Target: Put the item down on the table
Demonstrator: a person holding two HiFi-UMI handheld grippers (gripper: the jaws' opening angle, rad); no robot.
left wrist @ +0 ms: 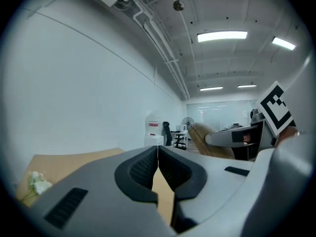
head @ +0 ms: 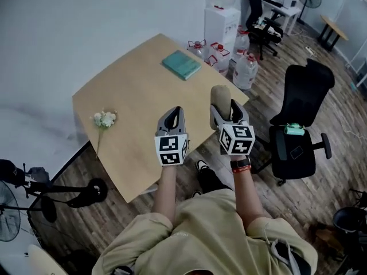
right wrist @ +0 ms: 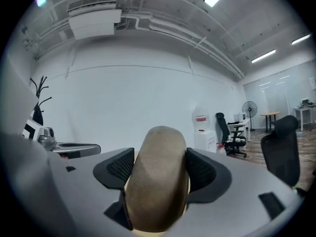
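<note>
Tan item (head: pixel 220 94), soft-looking and round at the end, is held in the right tongs (head: pixel 225 107). In the right gripper view the tan item (right wrist: pixel 158 177) fills the gap between the two jaws of the right tongs (right wrist: pixel 155 157). Both dark pads press on its sides. Its round end pokes out past the tips of the jaws.

In the head view the item is over the near edge of the bench (head: pixel 137 79), close to the right corner. I cannot tell if it touches the wood.

The left tongs (head: pixel 174 116) are just beside the right ones, also over the near edge. In the left gripper view the left tongs (left wrist: pixel 158 152) are closed, tip against tip, and they hold nothing.

A green book (head: pixel 181 65) lies flat near the far corner of the bench. A small bunch of white flowers (head: pixel 105 119) lies near the left corner, with its stem pointing to the near edge. Both are well apart from the tongs.

On the floor past the far right edge stand some big water bottles (head: pixel 245 70) and a white water machine (head: pixel 222 16). A black chair (head: pixel 298 125) stands to the right of the bench, with a small green thing on its seat.
</note>
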